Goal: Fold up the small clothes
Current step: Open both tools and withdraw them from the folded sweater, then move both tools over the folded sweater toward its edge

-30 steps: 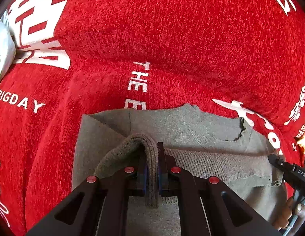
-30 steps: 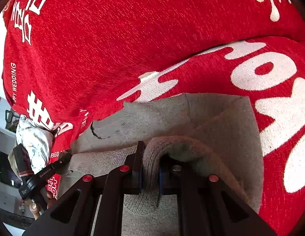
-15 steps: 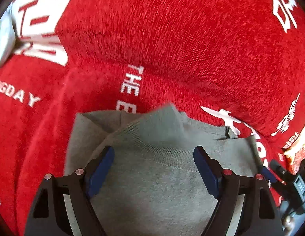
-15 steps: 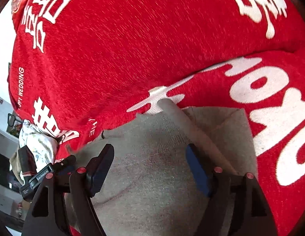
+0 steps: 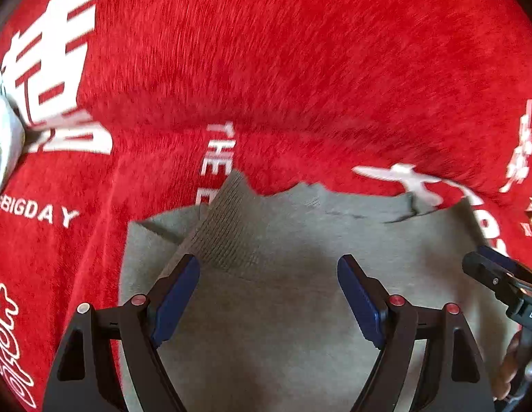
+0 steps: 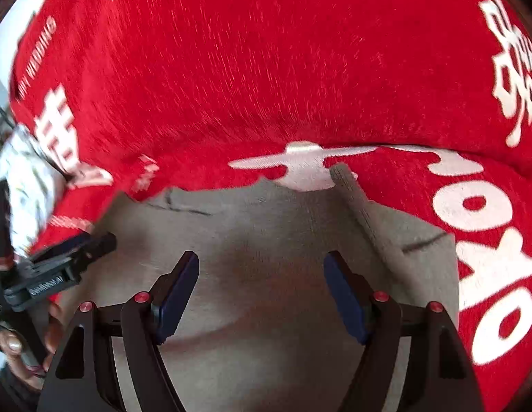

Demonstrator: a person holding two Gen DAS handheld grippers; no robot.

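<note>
Fingers of my left gripper (image 5: 268, 292) stand wide apart, blue pads (image 5: 176, 295) clear of the cloth; they have just been opening, and only the flat knit lies below the gap, nothing pinched. My right gripper (image 6: 261, 290) is the same: jaws have just been opening, spread wide, pads off the fabric, holding nothing.

Under both lies the grey knit garment (image 5: 300, 309), folded, on the red blanket (image 5: 300, 68) with white lettering. Past my left fingers a ribbed strip of the garment (image 5: 224, 226) lies slanted across the top layer, its tip reaching the garment's far edge. Past my right fingers a ribbed band (image 6: 362, 206) runs slantwise up to the far edge and pokes a little over it onto a white character.

At the right edge of my left view the other gripper's black tip shows, over the garment's right side. At the blanket's left edge sits a pale, patterned bundle of cloth (image 6: 29, 185).
</note>
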